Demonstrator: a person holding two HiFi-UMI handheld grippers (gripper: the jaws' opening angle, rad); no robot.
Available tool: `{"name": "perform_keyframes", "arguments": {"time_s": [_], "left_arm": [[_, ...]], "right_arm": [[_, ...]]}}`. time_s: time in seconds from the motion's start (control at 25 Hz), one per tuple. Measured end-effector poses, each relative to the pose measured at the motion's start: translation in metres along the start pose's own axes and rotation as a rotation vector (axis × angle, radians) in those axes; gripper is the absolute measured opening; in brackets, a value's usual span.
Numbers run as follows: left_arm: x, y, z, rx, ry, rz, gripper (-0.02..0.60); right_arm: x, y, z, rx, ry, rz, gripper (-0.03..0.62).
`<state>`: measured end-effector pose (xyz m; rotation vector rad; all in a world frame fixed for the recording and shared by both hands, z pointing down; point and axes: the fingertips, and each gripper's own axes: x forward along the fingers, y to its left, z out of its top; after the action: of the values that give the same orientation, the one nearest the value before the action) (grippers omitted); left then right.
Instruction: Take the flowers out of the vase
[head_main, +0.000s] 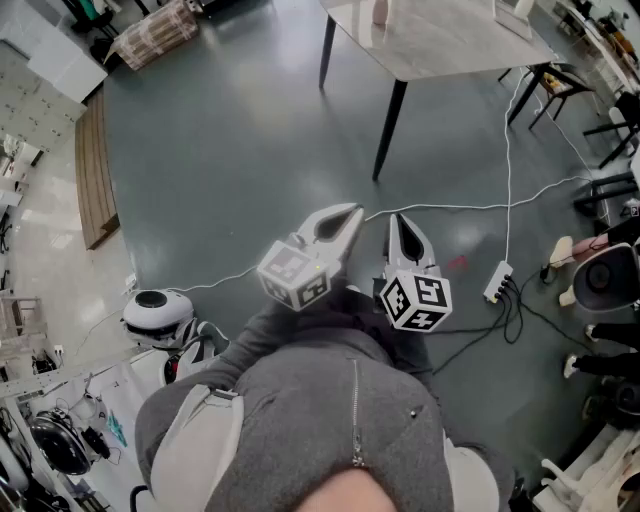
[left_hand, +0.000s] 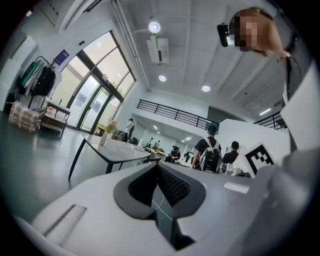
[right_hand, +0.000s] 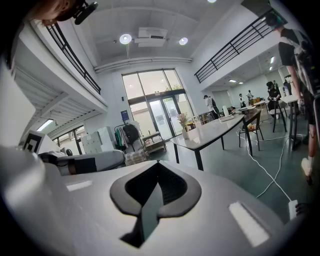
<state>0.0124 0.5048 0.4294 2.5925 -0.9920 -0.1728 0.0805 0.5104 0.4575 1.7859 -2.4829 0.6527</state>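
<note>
A small white vase (left_hand: 103, 139) with pale pink flowers (left_hand: 111, 125) stands on a long light-topped table (left_hand: 117, 150) with dark legs, far ahead of both grippers. The right gripper view shows the same vase (right_hand: 185, 134), flowers (right_hand: 182, 119) and table (right_hand: 215, 130). In the head view the table (head_main: 440, 45) is at the top, and both grippers hang close to my grey top above the floor. My left gripper (head_main: 352, 210) (left_hand: 158, 166) is shut and holds nothing. My right gripper (head_main: 397, 218) (right_hand: 158, 164) is also shut and holds nothing.
A white cable (head_main: 450, 208) crosses the grey floor to a power strip (head_main: 497, 282). A white and black machine (head_main: 157, 312) sits at my left, a wooden platform (head_main: 95, 170) further left. Chairs (head_main: 555, 80) stand at the right. Several people (left_hand: 212, 152) stand beyond the table.
</note>
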Motion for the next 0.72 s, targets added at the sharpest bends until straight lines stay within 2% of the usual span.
{"name": "perform_keyframes", "arguments": {"time_s": [0.28, 0.56, 0.72], "left_arm": [[0.027, 0.019, 0.009, -0.009, 0.017, -0.015, 0.009], [0.072, 0.053, 0.025, -0.014, -0.004, -0.031, 0.009], [0.1, 0.078, 0.034, -0.03, 0.017, -0.02, 0.009]], "right_arm": [[0.032, -0.009, 0.01, 0.028, 0.003, -0.001, 0.003], [0.076, -0.026, 0.034, 0.037, -0.009, -0.009, 0.003], [0.11, -0.037, 0.048, 0.045, -0.002, -0.005, 0.003]]}}
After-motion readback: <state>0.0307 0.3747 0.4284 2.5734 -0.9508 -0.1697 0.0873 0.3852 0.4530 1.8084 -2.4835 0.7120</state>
